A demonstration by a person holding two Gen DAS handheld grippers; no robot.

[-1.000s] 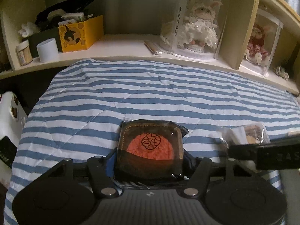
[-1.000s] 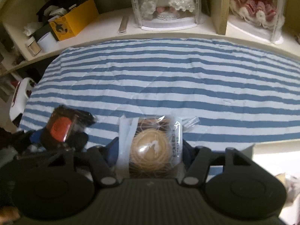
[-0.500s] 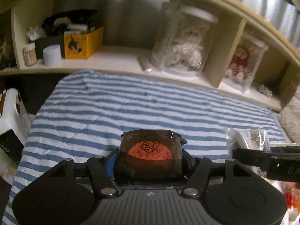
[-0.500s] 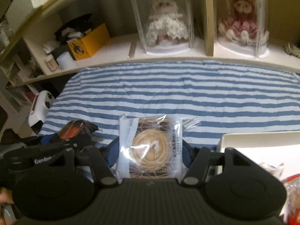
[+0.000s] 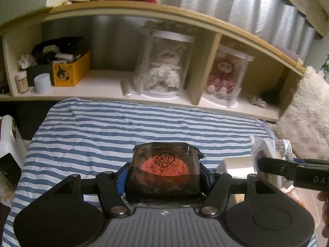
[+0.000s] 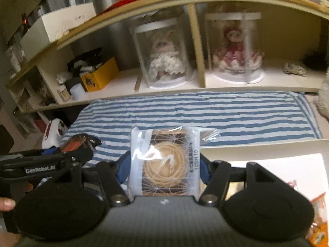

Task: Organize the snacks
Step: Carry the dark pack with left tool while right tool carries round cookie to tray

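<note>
My left gripper is shut on a dark-wrapped snack with an orange round centre, held above the striped bed cover. In the right wrist view, a clear-and-white wrapped pastry with a brown swirl sits between the blue pads of my right gripper, which is shut on it. Each gripper shows in the other's view: the right gripper with its packet at the right edge, the left gripper with its dark snack at the left. A white box lies under the right gripper.
A headboard shelf runs along the back with two doll cases, a yellow box and a white cup. A white plush sits at the right. Orange snack packets lie in the box's corner.
Both grippers have risen and drawn back from the bed, each keeping its snack. More of the shelf and wall shows, and the white box has come into view at the right.
</note>
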